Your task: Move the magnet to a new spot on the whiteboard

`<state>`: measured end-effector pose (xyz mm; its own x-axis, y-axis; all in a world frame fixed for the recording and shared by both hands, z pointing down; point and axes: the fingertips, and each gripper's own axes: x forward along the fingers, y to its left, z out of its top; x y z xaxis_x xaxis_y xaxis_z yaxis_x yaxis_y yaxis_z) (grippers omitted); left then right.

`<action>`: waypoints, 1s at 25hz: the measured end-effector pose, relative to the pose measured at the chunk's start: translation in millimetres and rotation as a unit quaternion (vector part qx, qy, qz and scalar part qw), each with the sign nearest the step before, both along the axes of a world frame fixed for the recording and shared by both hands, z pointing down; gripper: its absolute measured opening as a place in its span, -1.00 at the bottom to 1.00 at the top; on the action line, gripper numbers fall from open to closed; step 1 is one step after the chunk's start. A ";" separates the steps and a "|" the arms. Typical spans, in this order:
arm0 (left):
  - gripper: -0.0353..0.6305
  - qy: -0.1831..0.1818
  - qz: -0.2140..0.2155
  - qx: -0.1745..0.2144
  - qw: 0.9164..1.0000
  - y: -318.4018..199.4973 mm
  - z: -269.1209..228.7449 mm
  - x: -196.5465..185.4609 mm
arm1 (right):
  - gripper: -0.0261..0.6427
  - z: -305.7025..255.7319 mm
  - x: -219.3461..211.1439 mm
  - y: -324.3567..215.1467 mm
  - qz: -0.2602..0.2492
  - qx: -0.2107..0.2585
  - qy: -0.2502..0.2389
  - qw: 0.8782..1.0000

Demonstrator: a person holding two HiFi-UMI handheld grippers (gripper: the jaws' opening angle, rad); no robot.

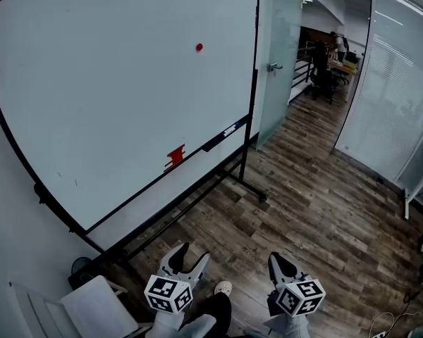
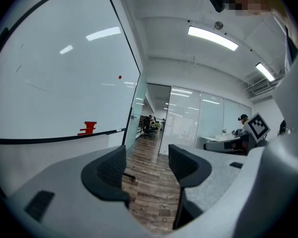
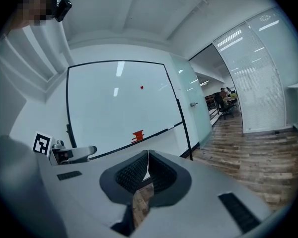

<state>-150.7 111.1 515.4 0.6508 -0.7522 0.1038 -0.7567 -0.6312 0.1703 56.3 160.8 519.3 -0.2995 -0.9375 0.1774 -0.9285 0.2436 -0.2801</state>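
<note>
magnet (image 1: 199, 47) sits high on the whiteboard (image 1: 92, 104), above its tray (image 1: 197, 150).

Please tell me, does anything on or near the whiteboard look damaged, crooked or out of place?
Nothing stands out. The small round red magnet sits on the large black-framed whiteboard, a red block rests at its bottom edge, and the wooden floor shows no spill.

Red magnet (image 1: 199, 47); white whiteboard (image 1: 92, 90), black-edged; brown wood-plank floor (image 1: 317, 196).
</note>
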 end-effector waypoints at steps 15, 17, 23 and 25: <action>-0.11 0.001 -0.006 0.002 1.000 -142.0 -16.3 29.2 | -0.84 -16.3 31.6 -143.2 -0.004 0.000 0.002 1.000; -0.11 -0.002 -0.008 0.001 1.000 -158.7 -15.6 31.3 | -0.84 -16.6 35.0 -160.5 -0.004 0.001 -0.002 1.000; -0.11 -0.003 -0.013 0.001 1.000 -207.9 -15.2 39.2 | -0.84 -18.8 43.5 -209.5 -0.008 0.003 -0.003 1.000; -0.11 -0.003 -0.013 0.004 1.000 -224.6 -16.2 42.6 | -0.84 -19.1 47.7 -225.9 -0.007 0.004 -0.003 1.000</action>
<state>-108.1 -113.5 499.1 0.6300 -0.7699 0.1015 -0.7742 -0.6124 0.1602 104.0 -65.2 500.2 -0.3132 -0.9347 0.1680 -0.9234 0.2584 -0.2838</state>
